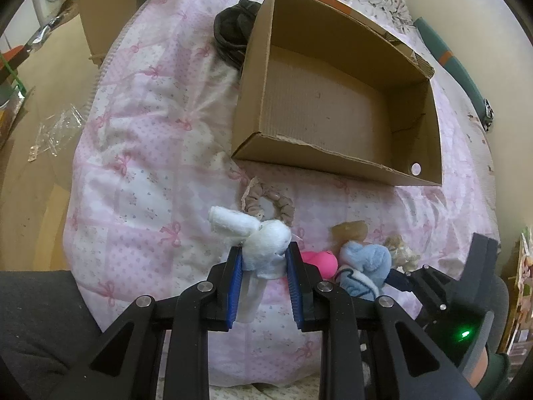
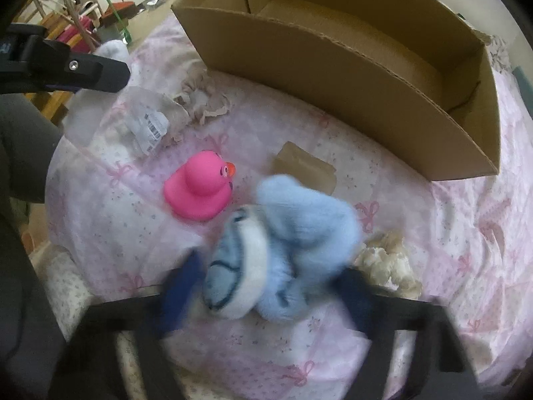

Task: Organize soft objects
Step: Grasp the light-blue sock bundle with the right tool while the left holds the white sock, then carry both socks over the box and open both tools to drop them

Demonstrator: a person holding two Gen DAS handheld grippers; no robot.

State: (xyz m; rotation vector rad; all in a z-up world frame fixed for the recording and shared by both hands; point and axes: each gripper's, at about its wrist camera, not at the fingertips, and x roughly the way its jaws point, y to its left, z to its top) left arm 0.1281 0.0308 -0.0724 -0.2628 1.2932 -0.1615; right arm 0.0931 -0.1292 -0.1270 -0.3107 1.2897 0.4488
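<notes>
Pick-up step, both hands. The left gripper [image 1: 265, 260] has its jaws nearly closed on a white plush toy [image 1: 263, 238], held above the bed [image 1: 140, 173] on the near side of the empty cardboard box [image 1: 336, 100]. The right gripper [image 2: 266, 286] straddles a blue plush toy [image 2: 283, 250] beside the pink rubber duck [image 2: 200, 190]; its jaws are half open, with contact blurred. Next move, by judgement: close firmly, lift, and carry both toys over the box wall.

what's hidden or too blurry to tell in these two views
- Right wrist view: right hand-held gripper is motion-blurred; whether its pads press the blue plush is unclear.
- Left wrist view: pink duck is half hidden behind a gripper finger.
- Left wrist view: dark item is partly behind the cardboard box.
</notes>
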